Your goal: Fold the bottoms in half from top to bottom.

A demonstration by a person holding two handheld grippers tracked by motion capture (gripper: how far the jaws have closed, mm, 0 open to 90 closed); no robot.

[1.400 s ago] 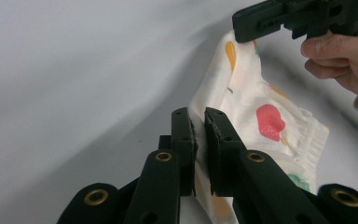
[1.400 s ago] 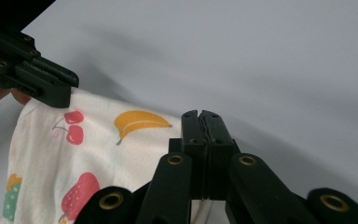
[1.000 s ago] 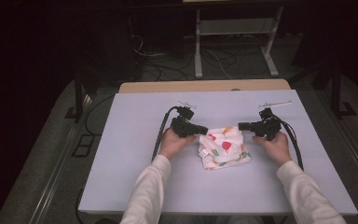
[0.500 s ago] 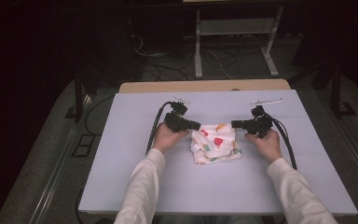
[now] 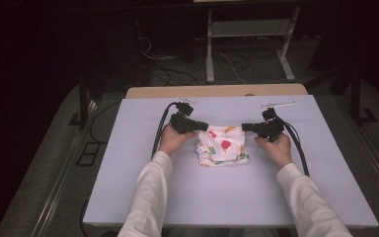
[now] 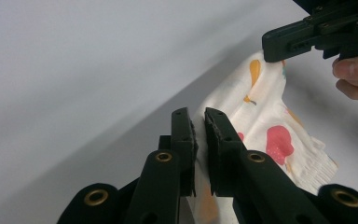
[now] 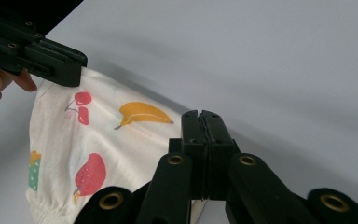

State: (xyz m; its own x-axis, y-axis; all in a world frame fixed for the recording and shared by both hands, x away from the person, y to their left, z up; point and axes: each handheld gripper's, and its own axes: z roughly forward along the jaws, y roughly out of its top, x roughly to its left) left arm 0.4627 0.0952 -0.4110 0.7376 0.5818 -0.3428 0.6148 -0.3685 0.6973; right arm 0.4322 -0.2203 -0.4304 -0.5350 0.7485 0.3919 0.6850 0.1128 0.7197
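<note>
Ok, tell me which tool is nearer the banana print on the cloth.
Right. The right tool grips the edge of the cloth just beside the banana print; the left tool grips the opposite corner, farther from it.

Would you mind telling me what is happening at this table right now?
A person is working on a small fruit-print cloth on the white table, with a handheld tool in each hand. The left tool is clamped on one corner of the cloth, and the right tool is shut on the opposite corner. Between them the far edge is lifted while the rest lies bunched on the table.
</note>
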